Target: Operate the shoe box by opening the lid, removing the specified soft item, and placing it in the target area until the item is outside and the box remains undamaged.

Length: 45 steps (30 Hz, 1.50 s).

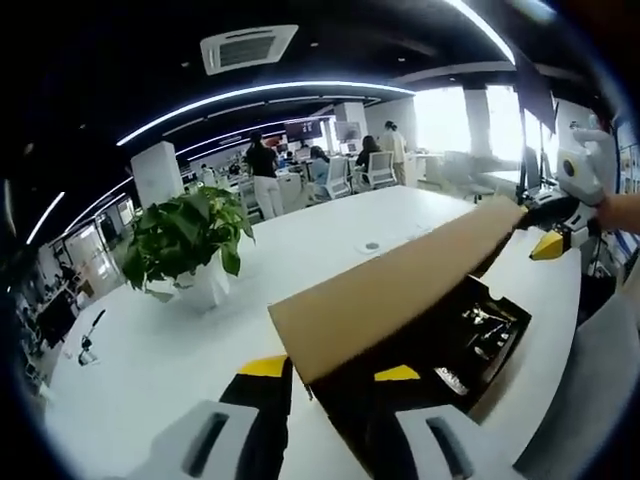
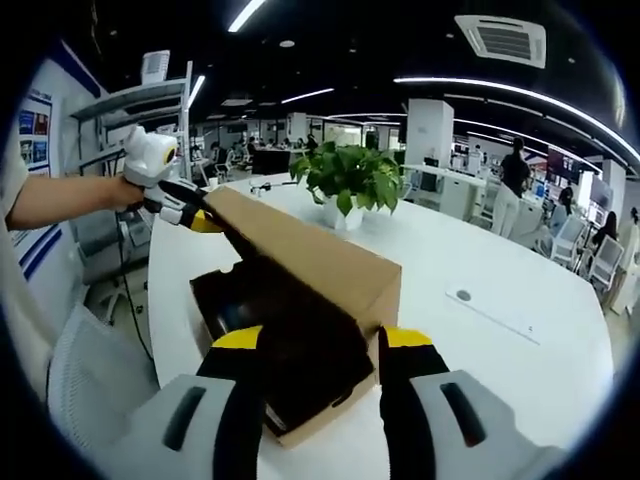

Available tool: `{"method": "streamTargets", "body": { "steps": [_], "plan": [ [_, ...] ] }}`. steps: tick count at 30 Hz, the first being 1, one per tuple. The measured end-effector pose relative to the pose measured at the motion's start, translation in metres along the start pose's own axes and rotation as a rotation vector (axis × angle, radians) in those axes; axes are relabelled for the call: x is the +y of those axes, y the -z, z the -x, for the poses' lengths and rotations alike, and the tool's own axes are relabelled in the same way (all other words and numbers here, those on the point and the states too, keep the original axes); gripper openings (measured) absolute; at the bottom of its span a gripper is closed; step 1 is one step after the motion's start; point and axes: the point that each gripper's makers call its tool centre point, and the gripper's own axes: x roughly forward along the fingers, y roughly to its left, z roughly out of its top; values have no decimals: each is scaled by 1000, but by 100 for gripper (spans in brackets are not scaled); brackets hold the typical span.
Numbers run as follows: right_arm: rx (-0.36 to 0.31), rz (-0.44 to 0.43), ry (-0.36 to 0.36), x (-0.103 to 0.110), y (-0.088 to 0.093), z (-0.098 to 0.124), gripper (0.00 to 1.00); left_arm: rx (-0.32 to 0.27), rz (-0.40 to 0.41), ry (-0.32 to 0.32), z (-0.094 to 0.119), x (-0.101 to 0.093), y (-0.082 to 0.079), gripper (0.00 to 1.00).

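The cardboard shoe box lid (image 1: pixel 400 280) is lifted and slanted above the open box (image 1: pixel 505 365), whose dark inside holds dark, glinting contents (image 1: pixel 478 328) that I cannot make out. My left gripper (image 1: pixel 331 369) is shut on the lid's near end, one jaw on top and one underneath. At the far end the right gripper (image 1: pixel 546 230) grips the other corner. In the right gripper view the lid (image 2: pixel 310 255) runs away from my right gripper (image 2: pixel 322 337), which is shut on its near end, to the left gripper (image 2: pixel 190 212) at the far corner. The box (image 2: pixel 210 300) lies below.
A potted green plant (image 1: pixel 185 240) (image 2: pixel 350 175) stands on the white table (image 1: pixel 170 350) (image 2: pixel 520 360) just beyond the box. A small round disc (image 1: pixel 372 245) (image 2: pixel 462 295) lies on the tabletop. A grey chair (image 2: pixel 90 375) stands at the table's edge, and people work at desks far behind.
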Motion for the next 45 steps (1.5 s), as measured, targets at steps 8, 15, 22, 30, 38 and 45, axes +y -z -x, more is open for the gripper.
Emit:
{"method": "streamTargets", "body": {
  "steps": [8,15,22,30,38,45],
  "plan": [
    [-4,9,11,-9,-7,-5,40,-18,5,-23,-7,10,-8,23],
    [-8,9,26,-19,-14,-11,39,-24,-1,-47,-13,21,-14,15],
    [-17,16,45,-27,-16,-14,35,-24,9,-91,-18,34,-19,5],
    [-32,3,67,-37,-19,-18,30,-31,35,-88,-24,40,-21,4],
    [-49,-25,91,-48,-20,-18,21,-24,62,-108,-30,45,-25,3],
    [-35,-71,98,-50,-7,-20,21,-25,70,-109,-33,47,-27,3]
  ]
}}
